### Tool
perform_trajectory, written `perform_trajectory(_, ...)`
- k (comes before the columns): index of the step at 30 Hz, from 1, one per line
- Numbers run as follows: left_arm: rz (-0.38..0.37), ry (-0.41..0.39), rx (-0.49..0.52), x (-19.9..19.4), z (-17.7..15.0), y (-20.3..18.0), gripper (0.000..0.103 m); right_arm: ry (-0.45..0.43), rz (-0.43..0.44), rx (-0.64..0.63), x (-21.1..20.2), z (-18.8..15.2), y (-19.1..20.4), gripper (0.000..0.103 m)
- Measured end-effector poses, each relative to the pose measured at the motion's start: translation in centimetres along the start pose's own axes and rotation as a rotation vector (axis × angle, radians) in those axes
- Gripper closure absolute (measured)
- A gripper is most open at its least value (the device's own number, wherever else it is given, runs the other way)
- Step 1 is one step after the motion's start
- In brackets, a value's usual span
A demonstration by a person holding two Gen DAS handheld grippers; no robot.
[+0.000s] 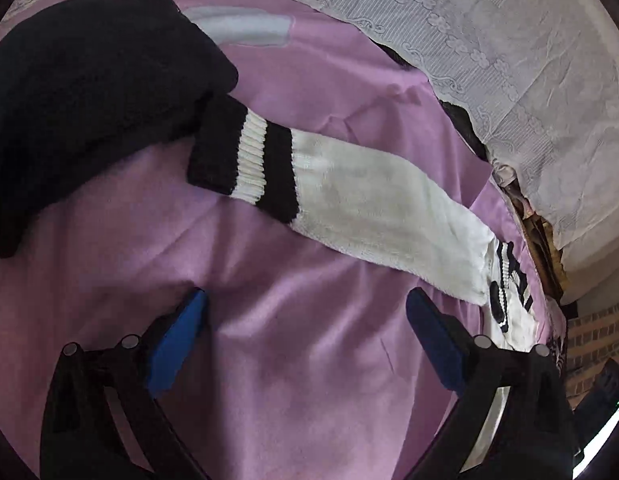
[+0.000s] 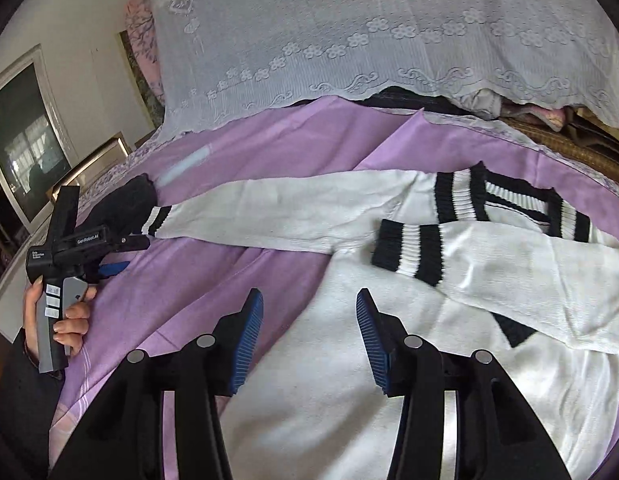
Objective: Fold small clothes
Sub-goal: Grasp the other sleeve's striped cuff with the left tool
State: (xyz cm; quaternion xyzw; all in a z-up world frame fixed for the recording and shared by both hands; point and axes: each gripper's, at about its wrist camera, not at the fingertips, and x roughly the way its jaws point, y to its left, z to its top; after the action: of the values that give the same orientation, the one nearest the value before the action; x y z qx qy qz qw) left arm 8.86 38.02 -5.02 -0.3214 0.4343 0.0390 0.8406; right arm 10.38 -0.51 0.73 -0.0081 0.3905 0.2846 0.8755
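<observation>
On the lilac cotton bedsheet (image 2: 213, 264), over at the far left, my left gripper (image 1: 305, 320) is hanging with its blue pads wide apart and nothing between them, only bare sheet underneath. Just beyond it the left sleeve (image 1: 349, 196) of the white knitted sweater with black-and-white ribbed cuffs (image 2: 349, 360) is lying stretched straight out, its striped cuff (image 1: 245, 156) touching a dark fleecy garment (image 1: 89, 92) heaped at the sheet's edge. If I am reaching for that cuff, I am risking pinching the dark fleece along with it, or dragging the pile across as the sleeve comes over.

Moving rightward, my right gripper (image 2: 309, 336) is hovering above the sweater's white body, pads moderately parted and empty. The right sleeve (image 2: 509, 280) is already lying folded across the chest, its cuff (image 2: 409, 252) near the striped V-neck collar (image 2: 509, 204). Lowering here, I judge I could be snagging that loose sleeve and pulling the fold apart, or bunching the soft knit into wrinkles. A lace bedcover (image 2: 389, 40) is hanging over the far side; a wide swing could be catching its scalloped hem.
</observation>
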Motion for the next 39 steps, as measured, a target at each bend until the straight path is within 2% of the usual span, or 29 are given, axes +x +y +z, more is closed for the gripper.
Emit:
perform_trajectory(4, 0.035, -0.064, 0.014, 0.7, 2.4, 0.1, 0.007, 0.032, -0.045, -0.075, 3.6, 1.0, 3.1, 0.054)
perform_trajectory(7, 0.031, -0.099, -0.002, 1.5, 3.6, 0.3, 0.009, 0.040, -0.059, -0.106, 5.8, 2.0, 4.6, 0.054)
perform_trajectory(9, 0.054, -0.123, 0.020, 1.7, 4.0, 0.2, 0.021, 0.044, -0.056, -0.148, 7.1, 2.4, 6.1, 0.054)
perform_trajectory(10, 0.061, -0.127, 0.031, 1.7, 4.1, 0.2, 0.037, 0.046, -0.065, -0.181, 7.7, 2.5, 7.1, 0.054)
perform_trajectory(11, 0.058, -0.128, 0.032, 1.7, 4.3, 0.3, 0.047, 0.044, -0.076, -0.217, 8.3, 2.5, 8.1, 0.054)
perform_trajectory(12, 0.051, -0.129, 0.024, 1.6, 4.5, 0.7, 0.051, 0.042, -0.085, -0.252, 8.9, 2.5, 9.1, 0.054)
perform_trajectory(15, 0.026, -0.124, 0.007, 1.5, 4.7, 1.3, 0.078, 0.051, -0.110, -0.333, 10.7, 2.6, 11.8, 0.054)
perform_trajectory(16, 0.017, -0.122, 0.004, 1.4, 4.7, 1.4, 0.083, 0.056, -0.120, -0.361, 11.4, 2.6, 12.6, 0.054)
perform_trajectory(21, -0.039, -0.121, 0.001, 0.7, 4.8, 1.2, 0.090, 0.011, -0.183, -0.442, 12.6, 3.0, 14.4, 0.059)
perform_trajectory(22, -0.050, -0.127, 0.010, 0.4, 4.7, 0.9, 0.092, 0.011, -0.189, -0.442, 12.8, 3.2, 14.5, 0.063)
perform_trajectory(23, -0.058, -0.137, 0.027, 0.0, 4.7, 0.4, 0.092, 0.018, -0.192, -0.440, 13.0, 3.4, 14.4, 0.080)
perform_trajectory(24, -0.064, -0.148, 0.047, -0.4, 4.5, 0.0, 0.092, 0.021, -0.179, -0.426, 12.9, 3.5, 14.2, 0.098)
perform_trajectory(29, -0.095, -0.186, 0.150, -2.4, 3.6, -3.1, 0.093, -0.012, -0.094, -0.323, 10.7, 3.8, 12.6, 0.099)
perform_trajectory(31, -0.100, -0.201, 0.207, -3.0, 3.0, -5.0, 0.093, 0.012, -0.004, -0.253, 9.9, 4.2, 11.5, 0.097)
perform_trajectory(32, -0.095, -0.211, 0.245, -3.3, 2.6, -6.1, 0.093, 0.021, 0.041, -0.207, 9.4, 4.5, 10.7, 0.090)
perform_trajectory(33, -0.086, -0.226, 0.287, -3.6, 2.0, -7.1, 0.093, 0.014, 0.078, -0.146, 8.7, 4.7, 9.6, 0.078)
perform_trajectory(34, -0.071, -0.243, 0.329, -3.8, 1.5, -8.2, 0.093, 0.002, 0.117, -0.073, 8.0, 5.0, 8.2, 0.075)
perform_trajectory(36, -0.045, -0.269, 0.405, -4.0, 0.3, -10.1, 0.093, -0.008, 0.228, 0.099, 6.6, 5.4, 5.0, 0.074)
perform_trajectory(39, -0.048, -0.266, 0.486, -3.8, -1.0, -12.6, 0.093, -0.030, 0.427, 0.339, 4.6, 6.2, 0.5, 0.074)
